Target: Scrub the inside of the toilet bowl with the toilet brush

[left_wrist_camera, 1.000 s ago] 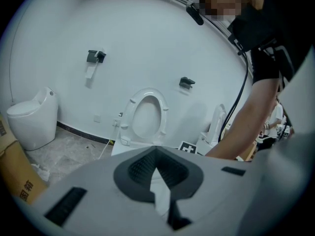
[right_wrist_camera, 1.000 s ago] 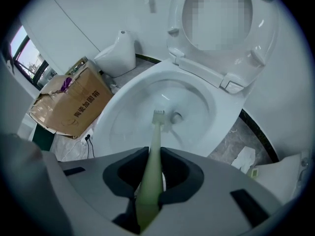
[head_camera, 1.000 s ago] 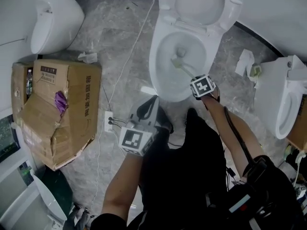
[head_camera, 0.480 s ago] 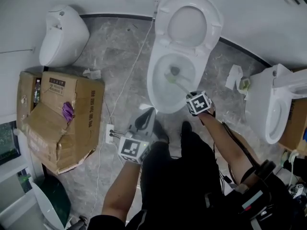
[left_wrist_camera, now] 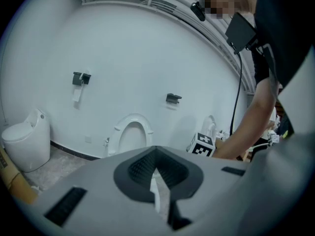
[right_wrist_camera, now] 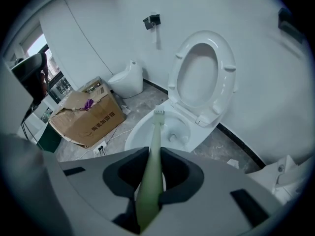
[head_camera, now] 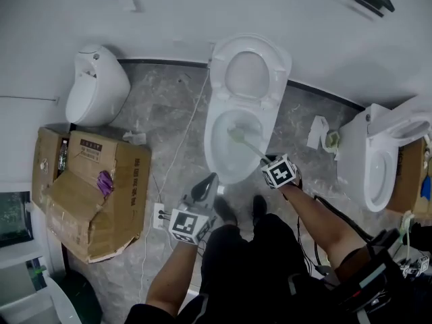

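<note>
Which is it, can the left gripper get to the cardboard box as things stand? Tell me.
Probably yes. The left gripper is shut on nothing, and only floor with a white power strip lies between it and the cardboard box. The person may need to lean left.

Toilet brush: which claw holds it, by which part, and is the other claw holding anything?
The right claw grips the toilet brush by its green handle, away from the head. The left claw is shut, empty.
</note>
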The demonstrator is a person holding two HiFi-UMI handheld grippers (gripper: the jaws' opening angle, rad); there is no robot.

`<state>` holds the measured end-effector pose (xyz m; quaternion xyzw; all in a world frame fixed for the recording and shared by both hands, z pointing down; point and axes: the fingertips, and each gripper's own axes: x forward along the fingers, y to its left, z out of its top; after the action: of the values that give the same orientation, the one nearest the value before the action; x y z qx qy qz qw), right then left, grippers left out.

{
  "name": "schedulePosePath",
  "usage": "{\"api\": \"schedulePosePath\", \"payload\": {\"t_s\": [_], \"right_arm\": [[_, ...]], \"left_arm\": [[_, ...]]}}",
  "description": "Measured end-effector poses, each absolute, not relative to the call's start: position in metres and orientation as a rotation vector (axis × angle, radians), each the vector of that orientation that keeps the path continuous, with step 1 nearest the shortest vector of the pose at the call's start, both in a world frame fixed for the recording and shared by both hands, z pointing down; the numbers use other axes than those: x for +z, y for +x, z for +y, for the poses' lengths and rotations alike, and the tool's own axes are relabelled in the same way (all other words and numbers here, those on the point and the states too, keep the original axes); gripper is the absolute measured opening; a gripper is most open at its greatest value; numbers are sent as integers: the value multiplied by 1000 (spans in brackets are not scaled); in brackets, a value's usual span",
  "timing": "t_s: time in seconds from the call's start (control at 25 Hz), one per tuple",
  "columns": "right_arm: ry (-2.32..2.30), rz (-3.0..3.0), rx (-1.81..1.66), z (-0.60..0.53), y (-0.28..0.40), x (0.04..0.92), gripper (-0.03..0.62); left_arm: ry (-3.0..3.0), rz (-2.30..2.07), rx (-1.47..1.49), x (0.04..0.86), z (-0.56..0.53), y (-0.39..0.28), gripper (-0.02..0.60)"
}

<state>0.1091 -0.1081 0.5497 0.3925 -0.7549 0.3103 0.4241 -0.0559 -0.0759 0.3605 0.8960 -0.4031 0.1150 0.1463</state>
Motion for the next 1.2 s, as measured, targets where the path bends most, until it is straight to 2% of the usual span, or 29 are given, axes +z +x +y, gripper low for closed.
{"api": "schedulePosePath", "payload": {"t_s": [0.76,1.2], "right_arm": [[1054,-2136,693,-74,126,394,83],[1130,-2223,661,-52,120,328,83]], "left_arm": [[2673,-1115,264,288,-50,-33,2],[2665,-1159,235,253,-43,-42,2]]}}
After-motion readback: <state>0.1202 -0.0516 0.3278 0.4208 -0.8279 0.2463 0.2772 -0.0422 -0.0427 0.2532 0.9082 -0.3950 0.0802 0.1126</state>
